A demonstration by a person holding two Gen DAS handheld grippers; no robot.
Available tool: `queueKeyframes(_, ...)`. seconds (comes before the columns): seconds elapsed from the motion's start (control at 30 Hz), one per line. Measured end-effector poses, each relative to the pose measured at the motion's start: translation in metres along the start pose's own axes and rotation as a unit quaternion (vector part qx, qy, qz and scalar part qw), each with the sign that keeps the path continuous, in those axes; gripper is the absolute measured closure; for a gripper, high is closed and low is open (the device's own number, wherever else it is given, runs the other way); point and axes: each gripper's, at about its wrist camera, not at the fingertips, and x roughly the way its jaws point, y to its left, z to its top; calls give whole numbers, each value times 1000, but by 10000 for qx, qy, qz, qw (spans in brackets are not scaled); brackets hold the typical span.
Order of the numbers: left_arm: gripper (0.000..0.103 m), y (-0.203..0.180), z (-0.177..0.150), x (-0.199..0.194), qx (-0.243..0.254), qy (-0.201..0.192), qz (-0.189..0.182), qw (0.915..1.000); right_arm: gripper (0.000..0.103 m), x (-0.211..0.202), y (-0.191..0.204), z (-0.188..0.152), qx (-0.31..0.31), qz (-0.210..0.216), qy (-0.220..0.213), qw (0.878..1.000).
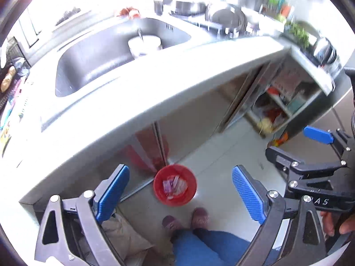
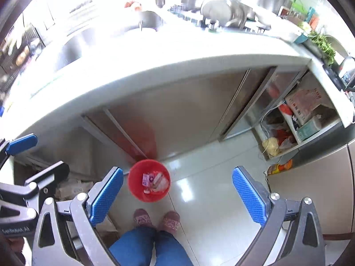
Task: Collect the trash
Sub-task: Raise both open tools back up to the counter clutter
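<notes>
2 claws hung wide and empty: the left claw (image 1: 180, 196) and right claw (image 2: 177, 196), both above the red bin (image 2: 149, 180) of wrappers on the floor, near the bench (image 2: 155, 66). Best next: scan the bench for trash.

Blue-padded black grippers (image 1: 180, 192), blue jeans (image 2: 150, 248)

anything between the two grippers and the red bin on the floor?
Nothing visible. The round red plastic bin stands on bare tile before the person's slippers, wrappers inside. Left gripper and right gripper are above it, open and empty.
</notes>
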Motion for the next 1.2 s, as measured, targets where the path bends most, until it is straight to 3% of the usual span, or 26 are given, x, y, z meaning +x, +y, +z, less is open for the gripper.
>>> queueKeyframes(0.13,1,7,11,-35,-147,-393,353,9985,4,-19,9,15,-141,107,-272,9995)
queueKeyframes(0.4,0,60,39,-84,-657,-750,957,9904,4,-37,53,66,-898,636,-653,9918)
queueKeyframes(0.73,0,174,38,-127,-1522,-835,1817,9679,4,-39,158,131,-2069,1355,-848,9652)
queueKeyframes(0.93,0,263,20,-142,-2210,-725,2189,9476,4,-33,257,157,-3006,1702,-898,9341)
queueKeyframes(1.2,0,367,-26,-151,-3065,-452,2515,9169,4,-16,377,165,-4280,2161,-625,8754)
